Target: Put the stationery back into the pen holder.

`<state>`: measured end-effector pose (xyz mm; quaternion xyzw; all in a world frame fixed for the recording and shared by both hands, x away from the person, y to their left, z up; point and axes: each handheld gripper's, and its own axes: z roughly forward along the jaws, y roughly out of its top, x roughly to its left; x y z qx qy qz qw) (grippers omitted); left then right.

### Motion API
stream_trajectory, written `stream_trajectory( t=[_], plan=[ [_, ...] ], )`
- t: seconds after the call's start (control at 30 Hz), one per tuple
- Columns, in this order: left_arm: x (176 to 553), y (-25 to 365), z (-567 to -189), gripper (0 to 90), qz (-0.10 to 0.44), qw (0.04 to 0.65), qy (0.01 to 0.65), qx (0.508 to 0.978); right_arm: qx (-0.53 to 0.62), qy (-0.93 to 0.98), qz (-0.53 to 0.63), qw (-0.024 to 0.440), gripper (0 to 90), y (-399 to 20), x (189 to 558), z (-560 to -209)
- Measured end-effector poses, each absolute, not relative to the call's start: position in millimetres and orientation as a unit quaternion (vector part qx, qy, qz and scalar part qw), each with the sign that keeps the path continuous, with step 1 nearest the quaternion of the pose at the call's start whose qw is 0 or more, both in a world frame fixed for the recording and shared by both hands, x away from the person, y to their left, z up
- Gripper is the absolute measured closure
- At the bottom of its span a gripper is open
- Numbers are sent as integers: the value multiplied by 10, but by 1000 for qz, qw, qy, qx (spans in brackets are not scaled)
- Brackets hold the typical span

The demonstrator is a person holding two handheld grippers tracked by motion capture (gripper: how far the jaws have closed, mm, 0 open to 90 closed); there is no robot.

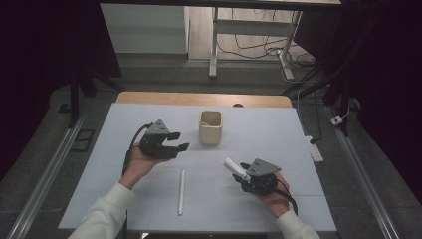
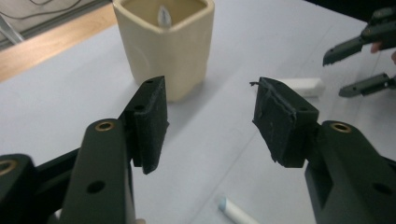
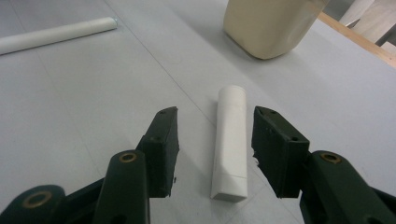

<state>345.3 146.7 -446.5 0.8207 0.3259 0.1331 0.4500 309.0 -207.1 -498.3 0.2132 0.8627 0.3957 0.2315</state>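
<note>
Here, on the pale desk point(image 1: 124, 149), the work looks like gathering pens and tubes into the cream cup point(image 1: 210, 127), which stands upright at 12 o'clock from the desk's middle; in the left gripper view a capped pen tip point(image 2: 163, 16) pokes up inside it. Right gripper point(image 1: 242, 172), at 4 o'clock from the cup: jaws moderately wide, straddling the short white tube point(image 3: 231, 140), which lies flat on the desk between the pads point(image 3: 163, 149) without touching either, its far end aimed roughly at the cup. Left gripper point(image 1: 179, 140), at 8 o'clock from the cup: jaws apart and empty, nothing between them, pointed toward the cup. The long white pen point(image 1: 181, 191) lies flat at 6 o'clock from the cup, well apart from both grippers. Step in hand, by my reading: grasp the tube with the right gripper. To do it well, lower until the pads sit level with the tube's sides, keep the tube centred in the gap, and close across its width rather than near the angled near end, where it could squirt out. A smooth round tube may roll or pivot, so squeeze steadily and lift level. Tilt it upright only once over the cup's mouth, clear of the pen standing there.
</note>
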Motion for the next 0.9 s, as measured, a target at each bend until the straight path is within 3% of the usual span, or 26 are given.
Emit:
stream_trajectory(
  t=[0.9],
  plan=[
    [3129, 1443, -4774, 345, 87, 391, 351, 847, 233, 858, 389, 241, 505, -2283, 3060, -4993]
  ],
)
